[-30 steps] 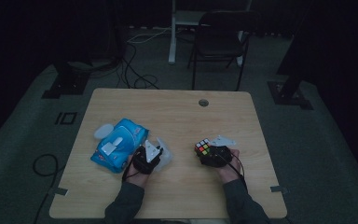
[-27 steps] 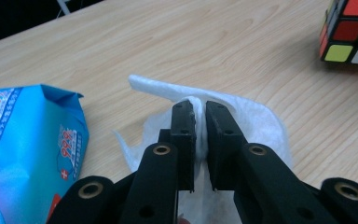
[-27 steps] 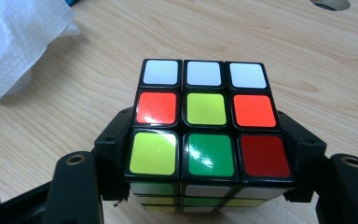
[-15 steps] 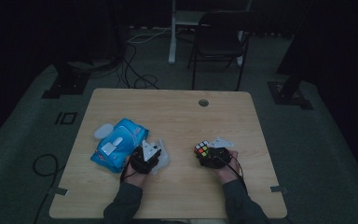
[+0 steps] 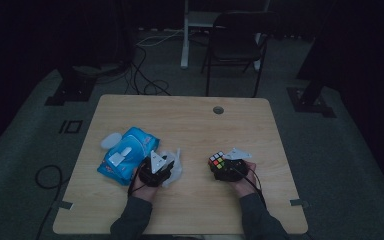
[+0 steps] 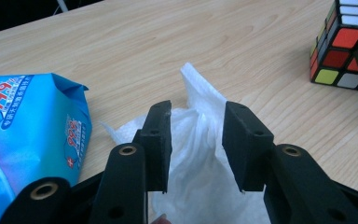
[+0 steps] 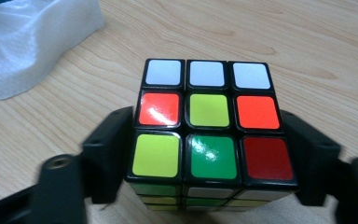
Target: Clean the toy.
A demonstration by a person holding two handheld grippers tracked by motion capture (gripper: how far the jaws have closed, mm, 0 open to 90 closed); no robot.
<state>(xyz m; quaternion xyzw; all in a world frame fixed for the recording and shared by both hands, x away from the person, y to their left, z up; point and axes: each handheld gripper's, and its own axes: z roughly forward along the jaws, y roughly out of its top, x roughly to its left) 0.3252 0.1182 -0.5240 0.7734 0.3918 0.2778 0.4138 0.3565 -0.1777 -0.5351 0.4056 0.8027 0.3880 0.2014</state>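
A crumpled white wipe [image 6: 200, 93] stands bunched between the jaws of my left gripper [image 6: 196, 112], which is shut on it just above the table. In the high view the left gripper [image 5: 164, 164] and the wipe [image 5: 175, 165] sit beside a blue wipes pack [image 5: 125, 155], which also fills the left side [image 6: 23, 126] of the left gripper view. My right gripper [image 7: 207, 121] is shut on a colour cube [image 7: 209, 126], one jaw on each side. The high view shows this cube [image 5: 216, 161] held at the right gripper [image 5: 221, 167], right of centre.
The wooden table [image 5: 190, 120] has a round cable hole [image 5: 218, 109] near its far edge. A small white piece [image 5: 111, 140] lies by the pack's far left corner. A dark chair [image 5: 235, 45] and floor cables [image 5: 145, 75] lie beyond the table.
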